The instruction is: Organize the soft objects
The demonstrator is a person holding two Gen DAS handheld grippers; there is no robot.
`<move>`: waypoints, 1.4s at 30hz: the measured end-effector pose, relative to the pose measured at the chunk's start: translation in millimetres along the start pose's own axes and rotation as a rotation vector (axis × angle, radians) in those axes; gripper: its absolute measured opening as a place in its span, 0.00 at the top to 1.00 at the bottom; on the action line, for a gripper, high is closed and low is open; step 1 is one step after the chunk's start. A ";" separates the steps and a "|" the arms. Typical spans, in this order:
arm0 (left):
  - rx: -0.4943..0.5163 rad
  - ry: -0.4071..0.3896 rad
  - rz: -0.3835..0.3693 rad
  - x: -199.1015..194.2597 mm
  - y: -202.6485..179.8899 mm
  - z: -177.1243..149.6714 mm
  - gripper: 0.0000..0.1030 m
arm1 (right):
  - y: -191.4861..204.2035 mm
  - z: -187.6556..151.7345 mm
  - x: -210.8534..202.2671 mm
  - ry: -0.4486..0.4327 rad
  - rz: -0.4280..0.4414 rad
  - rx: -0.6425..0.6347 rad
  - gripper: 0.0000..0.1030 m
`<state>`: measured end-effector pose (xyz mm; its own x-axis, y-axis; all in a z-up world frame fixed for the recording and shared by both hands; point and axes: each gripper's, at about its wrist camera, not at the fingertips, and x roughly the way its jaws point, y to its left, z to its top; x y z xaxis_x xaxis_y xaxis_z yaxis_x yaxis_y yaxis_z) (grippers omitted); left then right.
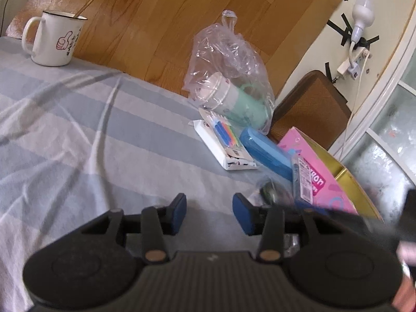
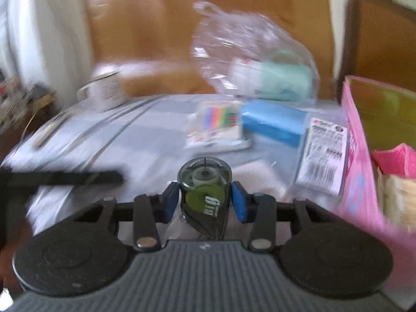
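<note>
Two views, right gripper clamping blurred tape dispenser, left gripper released, empty.

On the cloth-covered table, the mug stands at the far left edge, well apart from the cluster at the right. There, the plastic bag sits farthest back with a cup lying on its side inside it. Just before the bag lie the marker pack on the left and the lidded case on the right, side by side. A barcoded packet leans against the cardboard box at the table's right edge, right of the case. Inside the box rest a folded cloth and a sponge. The tape dispenser sits between the right gripper fingers, nearer than the marker pack. A chair back stands behind the box
</note>
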<state>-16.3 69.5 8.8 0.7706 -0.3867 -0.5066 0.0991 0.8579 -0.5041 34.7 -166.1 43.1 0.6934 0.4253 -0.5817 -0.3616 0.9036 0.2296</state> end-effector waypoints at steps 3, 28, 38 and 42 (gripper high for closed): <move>0.024 0.017 -0.026 -2.4 -5.8 -2.6 0.61 | 28.2 -32.3 -27.5 -0.012 0.004 -0.107 0.54; 0.186 0.133 -0.171 -13.4 -125.4 1.1 0.56 | 21.8 -54.6 -108.2 -0.302 -0.081 -0.103 0.63; 0.390 0.152 -0.270 81.9 -230.7 22.2 0.55 | -58.7 -32.4 -117.1 -0.360 -0.351 0.023 0.63; 0.437 0.200 -0.218 118.3 -246.8 6.7 0.56 | -89.0 -30.8 -93.3 -0.274 -0.371 0.103 0.62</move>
<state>54.6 -185.7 77.9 0.5717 -0.5927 -0.5674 0.5302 0.7946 -0.2959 -17.1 -287.8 53.0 0.9080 0.0576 -0.4151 -0.0037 0.9916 0.1295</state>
